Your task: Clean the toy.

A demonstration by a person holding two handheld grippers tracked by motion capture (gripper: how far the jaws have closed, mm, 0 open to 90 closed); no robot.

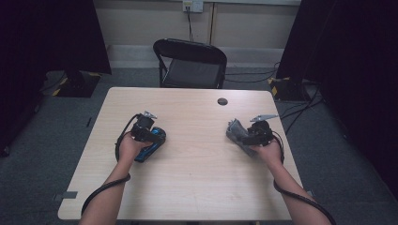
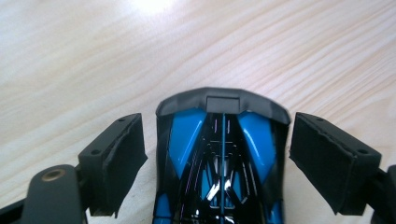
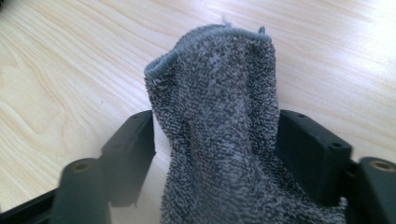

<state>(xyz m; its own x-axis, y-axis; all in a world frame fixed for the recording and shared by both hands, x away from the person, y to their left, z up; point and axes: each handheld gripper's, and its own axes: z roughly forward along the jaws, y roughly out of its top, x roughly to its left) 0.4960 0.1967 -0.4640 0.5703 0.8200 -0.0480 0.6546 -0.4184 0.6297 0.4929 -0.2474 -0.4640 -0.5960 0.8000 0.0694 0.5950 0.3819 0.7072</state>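
A glossy blue and black toy car lies on the wooden table, left of the middle. My left gripper straddles it, and a gap shows between the car and each pad, so it is open. A grey terry cloth stands bunched up on the table's right side. My right gripper has its jaws apart on either side of the cloth. The right pad lies against the fabric and the left one sits just beside it, without squeezing.
A black folding chair stands behind the table's far edge. A small dark round cap sits in the tabletop near that edge. Dark curtains hang at both sides, and cables run over the floor at the right.
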